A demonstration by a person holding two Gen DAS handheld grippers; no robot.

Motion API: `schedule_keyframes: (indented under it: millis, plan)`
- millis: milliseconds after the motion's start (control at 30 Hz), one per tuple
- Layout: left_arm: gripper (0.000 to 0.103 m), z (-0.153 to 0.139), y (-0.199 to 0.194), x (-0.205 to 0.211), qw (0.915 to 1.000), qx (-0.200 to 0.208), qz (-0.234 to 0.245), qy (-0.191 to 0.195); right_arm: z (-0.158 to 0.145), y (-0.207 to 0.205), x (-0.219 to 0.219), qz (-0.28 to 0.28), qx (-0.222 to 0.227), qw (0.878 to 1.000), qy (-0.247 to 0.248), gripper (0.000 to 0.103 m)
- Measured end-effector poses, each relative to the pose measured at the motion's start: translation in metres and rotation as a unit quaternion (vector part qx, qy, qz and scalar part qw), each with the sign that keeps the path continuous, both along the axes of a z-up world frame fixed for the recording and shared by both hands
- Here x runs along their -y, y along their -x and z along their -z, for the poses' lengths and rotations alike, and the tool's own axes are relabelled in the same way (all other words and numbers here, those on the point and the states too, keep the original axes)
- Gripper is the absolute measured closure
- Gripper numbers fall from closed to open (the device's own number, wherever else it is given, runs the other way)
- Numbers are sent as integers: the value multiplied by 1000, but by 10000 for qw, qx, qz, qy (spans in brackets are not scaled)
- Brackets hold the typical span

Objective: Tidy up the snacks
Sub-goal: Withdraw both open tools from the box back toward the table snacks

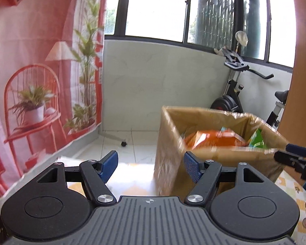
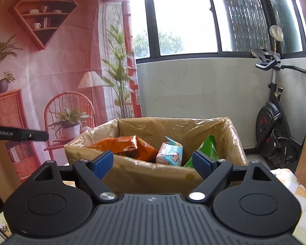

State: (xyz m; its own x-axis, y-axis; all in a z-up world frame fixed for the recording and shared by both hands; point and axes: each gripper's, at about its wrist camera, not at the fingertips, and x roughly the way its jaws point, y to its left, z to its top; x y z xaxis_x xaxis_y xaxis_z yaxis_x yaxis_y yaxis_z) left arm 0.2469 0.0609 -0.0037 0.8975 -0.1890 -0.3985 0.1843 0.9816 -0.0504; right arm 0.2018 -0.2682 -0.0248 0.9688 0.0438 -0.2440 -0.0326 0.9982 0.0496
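A brown cardboard box lined with plastic stands on the table and holds an orange snack bag, a light blue packet and a green bag. My right gripper is open and empty, just in front of the box's near wall. My left gripper is open and empty, at the box's left near corner; the orange bag and green bag show inside. The right gripper shows at the left wrist view's right edge.
The table has a yellow and white checked cloth. An exercise bike stands at the back right by the window wall. A printed red backdrop hangs on the left. A wooden panel is at the right.
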Motion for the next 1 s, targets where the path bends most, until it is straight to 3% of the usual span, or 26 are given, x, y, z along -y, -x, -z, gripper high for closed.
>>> schedule_keyframes:
  millis: [200, 467, 667, 1000]
  plan:
    - [30, 37, 20, -22, 9992, -402, -3, 59, 25, 16, -8, 22, -36, 10000, -14, 16]
    - [30, 88, 43, -44, 9956, -933, -81, 55, 68, 19, -5, -330, -699, 9969, 177, 16]
    - [30, 110, 50, -44, 9930, -1174, -75, 31, 103, 20, -4, -444, -1189, 9906, 511, 17]
    - [30, 133, 61, -40, 9922, -1240, -133, -25, 141, 29, 31, 450, -1471, 9875, 343, 20]
